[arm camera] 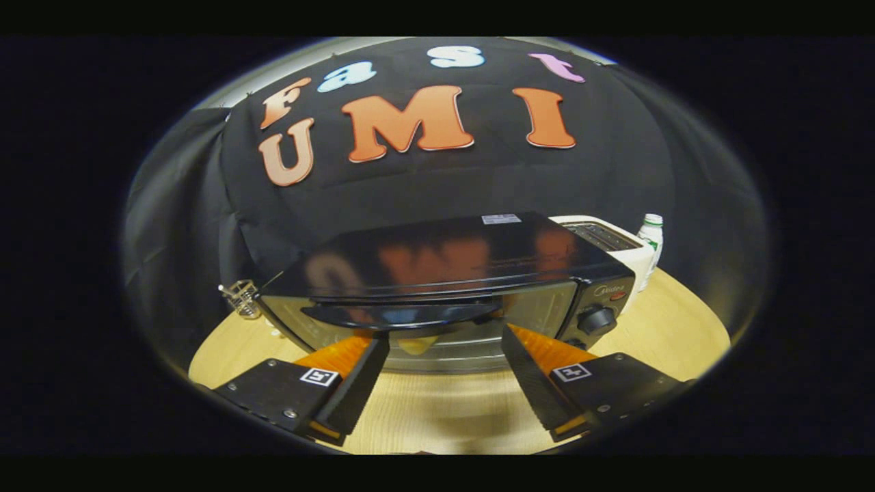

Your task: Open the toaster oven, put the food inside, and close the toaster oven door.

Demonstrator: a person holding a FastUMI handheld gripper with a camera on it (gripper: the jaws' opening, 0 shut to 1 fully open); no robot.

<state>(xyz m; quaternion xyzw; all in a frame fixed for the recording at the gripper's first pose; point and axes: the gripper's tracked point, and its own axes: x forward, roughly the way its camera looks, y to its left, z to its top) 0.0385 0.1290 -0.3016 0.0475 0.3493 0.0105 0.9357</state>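
A black toaster oven (451, 256) stands on the wooden table (677, 335), just ahead of my fingers. Its glass door (540, 307) looks shut or nearly so, with a dark curved handle (403, 316) across its top. My gripper (444, 336) is open and holds nothing. The fingertips are up against the door, just below the handle, one under its left part and one past its right end. Low behind the glass, between the fingers, a pale yellow shape (417, 346) shows; I cannot tell what it is.
The oven's control knob (597, 319) sits on its right panel. Behind the oven to the right stand a white toaster (618, 242) and a small bottle (651, 236). A small wire holder (243, 298) is by the oven's left corner.
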